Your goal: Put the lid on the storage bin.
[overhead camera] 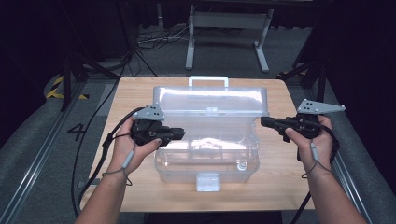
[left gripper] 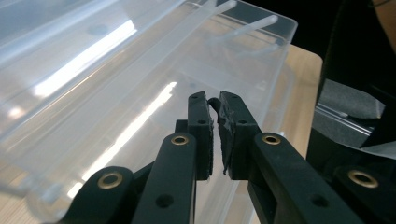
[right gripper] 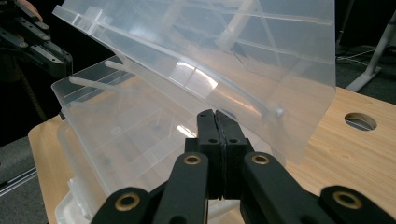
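I have a clear box (overhead camera: 205,149) sitting mid-table (overhead camera: 135,93), its lid (overhead camera: 212,100) swung up and leaning back, handle (overhead camera: 208,81) at the far edge and latch (overhead camera: 208,182) on the near wall. My left gripper (overhead camera: 180,133) is at the box's left rim, tips reaching over the edge. My right gripper (overhead camera: 264,122) hangs off the box's right side, near the lid's lower corner, with bare wood beneath it.

There is open table left and right of the box and a narrow strip along the near edge; behind the lid the wood runs out quickly.

From the left gripper view, the jaws stand nearly together with a thin gap between the pads (left gripper: 204,135); a small dark scrap sits at the tips, and I cannot tell whether it is worn pad material or something pinched. Nothing of the box is between them, so I read that claw as clenched on nothing. Beyond it lie the box wall (left gripper: 140,93) and its far rim.

The right gripper view gives me pads (right gripper: 210,140) pressed flat together, clenched and empty. It also shows the lid (right gripper: 261,60) tilted overhead, the left gripper (right gripper: 35,44) far off across the box (right gripper: 116,135), and a round hole (right gripper: 360,121) in the table, which the high view does not make out.
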A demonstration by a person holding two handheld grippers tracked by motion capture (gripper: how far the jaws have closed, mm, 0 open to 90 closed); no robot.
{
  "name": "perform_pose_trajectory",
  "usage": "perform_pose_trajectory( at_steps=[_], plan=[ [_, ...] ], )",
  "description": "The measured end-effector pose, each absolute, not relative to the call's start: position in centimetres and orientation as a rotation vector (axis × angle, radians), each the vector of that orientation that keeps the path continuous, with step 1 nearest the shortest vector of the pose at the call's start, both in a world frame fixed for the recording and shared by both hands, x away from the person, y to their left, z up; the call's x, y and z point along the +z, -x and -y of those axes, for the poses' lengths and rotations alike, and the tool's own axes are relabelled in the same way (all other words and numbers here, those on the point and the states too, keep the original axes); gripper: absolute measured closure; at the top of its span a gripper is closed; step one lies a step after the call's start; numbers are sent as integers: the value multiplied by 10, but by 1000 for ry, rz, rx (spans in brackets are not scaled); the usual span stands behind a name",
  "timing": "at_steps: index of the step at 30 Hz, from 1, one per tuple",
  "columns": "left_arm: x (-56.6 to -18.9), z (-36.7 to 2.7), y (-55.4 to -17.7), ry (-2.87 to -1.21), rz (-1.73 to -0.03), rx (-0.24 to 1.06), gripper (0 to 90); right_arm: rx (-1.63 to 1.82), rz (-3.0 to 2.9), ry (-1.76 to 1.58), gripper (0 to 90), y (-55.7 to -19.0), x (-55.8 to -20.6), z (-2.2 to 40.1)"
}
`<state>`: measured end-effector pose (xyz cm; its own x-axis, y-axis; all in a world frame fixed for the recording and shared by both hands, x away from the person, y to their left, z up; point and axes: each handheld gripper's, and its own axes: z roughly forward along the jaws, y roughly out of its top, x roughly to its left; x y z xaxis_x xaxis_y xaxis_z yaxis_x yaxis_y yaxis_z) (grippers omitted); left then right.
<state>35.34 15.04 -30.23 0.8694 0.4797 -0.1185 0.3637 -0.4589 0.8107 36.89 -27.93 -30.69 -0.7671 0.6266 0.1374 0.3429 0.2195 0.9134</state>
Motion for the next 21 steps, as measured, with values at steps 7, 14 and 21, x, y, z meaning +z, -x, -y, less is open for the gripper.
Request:
perform_pose_trajectory(
  at_steps=[7, 14, 21],
  plan=[
    [-305, -167, -351, -2055, -667, 195, 830, 1554, -2234, -915, 900, -367, -310, 279],
    [-307, -184, -348, -2017, -735, 263, 835, 1549, -2238, -916, 900, -364, -312, 279],
    [-310, -198, -346, -1971, -792, 301, 844, 1547, -2240, -912, 900, -361, -315, 279]
  ],
)
